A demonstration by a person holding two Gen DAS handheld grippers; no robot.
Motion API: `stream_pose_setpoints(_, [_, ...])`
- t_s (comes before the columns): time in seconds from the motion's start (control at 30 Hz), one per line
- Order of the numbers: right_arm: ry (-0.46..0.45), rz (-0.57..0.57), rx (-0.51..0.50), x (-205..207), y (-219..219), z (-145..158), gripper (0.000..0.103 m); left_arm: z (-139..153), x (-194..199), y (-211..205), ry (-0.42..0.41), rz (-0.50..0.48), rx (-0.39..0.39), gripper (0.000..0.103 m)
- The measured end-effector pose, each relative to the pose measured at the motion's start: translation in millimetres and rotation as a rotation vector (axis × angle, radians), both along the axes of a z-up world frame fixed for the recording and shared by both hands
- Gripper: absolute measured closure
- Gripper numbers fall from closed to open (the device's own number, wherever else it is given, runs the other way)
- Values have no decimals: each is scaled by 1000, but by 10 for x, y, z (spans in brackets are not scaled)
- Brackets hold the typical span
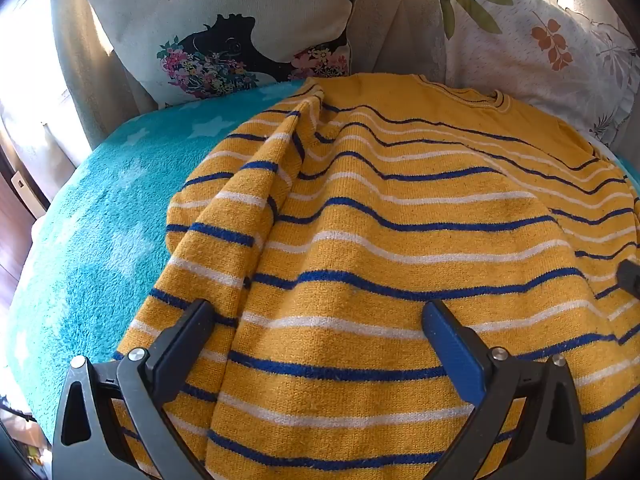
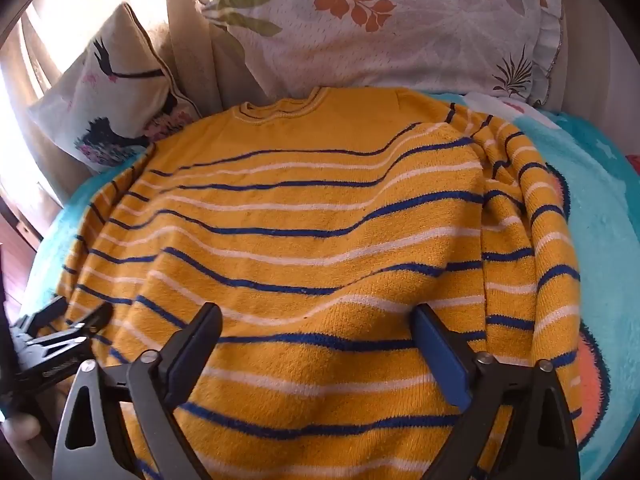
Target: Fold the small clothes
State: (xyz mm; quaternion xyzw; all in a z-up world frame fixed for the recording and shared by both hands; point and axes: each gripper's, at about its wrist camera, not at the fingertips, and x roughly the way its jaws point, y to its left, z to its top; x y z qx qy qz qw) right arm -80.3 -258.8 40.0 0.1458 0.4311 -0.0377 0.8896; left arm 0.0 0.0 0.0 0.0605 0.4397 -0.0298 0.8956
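Both the left tongs [image 1: 316, 316] and right tongs [image 2: 316, 320] gape apart above the striped sweater [image 1: 400, 220], collar at 12 o'clock.

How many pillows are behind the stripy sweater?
2. The bird-and-flowers cushion leans behind the striped sweater on the left; the leaf-print pillow lies behind its collar and right shoulder. Others may be hidden outside the views.
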Motion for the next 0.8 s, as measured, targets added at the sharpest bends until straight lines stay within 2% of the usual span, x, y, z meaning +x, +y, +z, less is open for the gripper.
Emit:
stream_pose_setpoints(0.07, [-56,20,125,-186,-159,160,16,-1,2,-6,1,1,0,0])
stream_pose_setpoints(0.1, [-89,6,157,-316,-265,262,16,-1,3,-10,1,1,-1,0])
stream_pose_setpoints(0.2, [-111,-69,110,-724,-626,492,16,0,4,-24,1,2,-2,0])
stream_pose_setpoints(0.27, [-66,-113,71,-938,-819,501,18,-3,4,-6,0,0,-1,0])
stream_pose_setpoints(0.37, [7,-163,36,-1319,-975,431,28,-7,10,-9,0,0,0,0])
stream_pose_setpoints(0.47, [19,-107,53,-1625,-877,377,28,-3,4,-7,0,0,1,0])
stream_pose_setpoints(0.57, [39,22,65,-1757,-527,313,28,-1,1,-1,0,0,-1,0])
stream_pose_setpoints(0.63, [76,100,23,-1789,-281,218,28,-1,1,-1,0,0,-2,0])
stream_pose_setpoints(0.73, [131,114,-107,-1812,-120,49,30,-1,1,-3,0,0,-1,0])
stream_pose_setpoints(0.77, [144,111,-144,-1821,-108,1,34,-1,1,-3,0,0,-1,0])
stream_pose_setpoints(0.8, [142,113,-183,-1840,-92,-16,52,-2,1,-2,0,0,-1,0])
